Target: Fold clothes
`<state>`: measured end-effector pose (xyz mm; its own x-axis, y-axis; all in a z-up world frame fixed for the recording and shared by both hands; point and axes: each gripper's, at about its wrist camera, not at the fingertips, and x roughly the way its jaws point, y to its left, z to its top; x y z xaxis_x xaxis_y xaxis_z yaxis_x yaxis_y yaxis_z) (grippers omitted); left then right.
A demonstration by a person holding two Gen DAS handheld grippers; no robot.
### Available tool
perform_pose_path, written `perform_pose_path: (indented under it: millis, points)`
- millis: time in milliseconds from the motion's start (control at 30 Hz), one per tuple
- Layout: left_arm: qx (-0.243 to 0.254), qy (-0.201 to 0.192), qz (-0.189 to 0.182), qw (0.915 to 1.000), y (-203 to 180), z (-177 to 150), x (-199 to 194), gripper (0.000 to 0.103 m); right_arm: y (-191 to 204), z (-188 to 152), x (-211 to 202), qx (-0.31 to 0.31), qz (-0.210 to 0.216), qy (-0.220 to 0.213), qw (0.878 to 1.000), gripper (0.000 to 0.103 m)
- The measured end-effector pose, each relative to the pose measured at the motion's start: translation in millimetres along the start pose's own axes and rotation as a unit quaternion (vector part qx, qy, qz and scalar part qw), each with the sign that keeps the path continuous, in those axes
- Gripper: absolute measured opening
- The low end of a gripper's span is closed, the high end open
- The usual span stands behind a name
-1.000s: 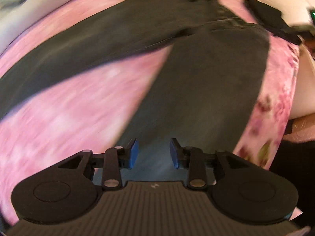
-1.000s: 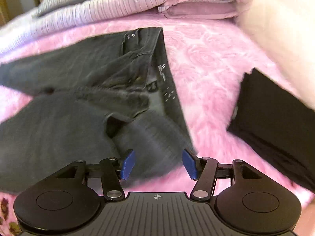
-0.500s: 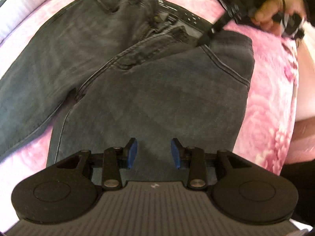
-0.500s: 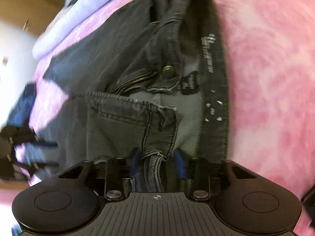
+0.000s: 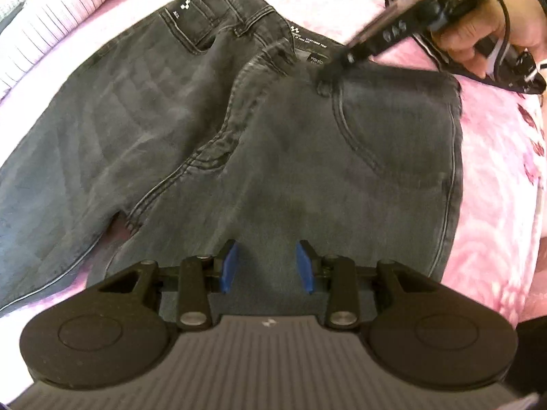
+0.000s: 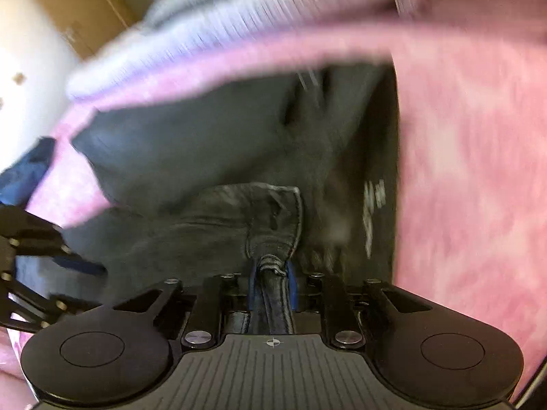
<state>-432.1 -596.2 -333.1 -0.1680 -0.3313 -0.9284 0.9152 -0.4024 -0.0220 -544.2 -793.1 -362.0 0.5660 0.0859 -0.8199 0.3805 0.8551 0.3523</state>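
Dark grey jeans (image 5: 307,157) lie spread front up on a pink bedspread (image 5: 495,205), with the waistband at the far end. My left gripper (image 5: 266,259) hovers open over the near thigh, its blue pads (image 5: 227,266) apart and nothing pinched between them. A hand (image 5: 478,34) holds my right gripper (image 5: 326,78), whose tip sits at the waistband near the fly. In the blurred right wrist view my right gripper (image 6: 271,273) has its jaws closing, and the pads pinch a bunched fold of the jeans' waistband (image 6: 273,225).
A folded black garment (image 5: 499,77) lies on the bedspread beyond the right hand. A pink striped blanket (image 5: 51,24) runs along the far left edge. The left gripper's black linkage (image 6: 30,256) shows at the left of the right wrist view. Pale furniture (image 6: 85,7) stands behind.
The right gripper came down onto the waistband and closed on a fold of it. The left gripper swept from the legs up to the thigh, still open.
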Motion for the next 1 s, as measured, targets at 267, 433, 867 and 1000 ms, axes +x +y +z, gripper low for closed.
perform_pose_path:
  millis: [267,433,867,1000]
  points:
    - [-0.016,-0.049,-0.007,0.9987,4.7,21.8,-6.3,0.035,-14.4,9.4,-19.3,0.019,0.011,-0.064,0.998,0.050]
    - [-0.006,-0.071,0.006,0.9975,19.5,39.2,8.7,0.035,-27.7,21.6,20.1,0.003,0.046,-0.057,0.997,0.051]
    - [0.046,-0.086,0.000,0.9952,1.1,66.7,36.7,0.044,-36.3,37.2,-19.6,0.040,0.090,0.043,0.994,0.014]
    - [0.043,-0.073,0.004,0.9964,-2.7,64.0,49.3,0.044,-41.2,28.6,1.6,0.038,0.071,0.061,0.995,0.016]
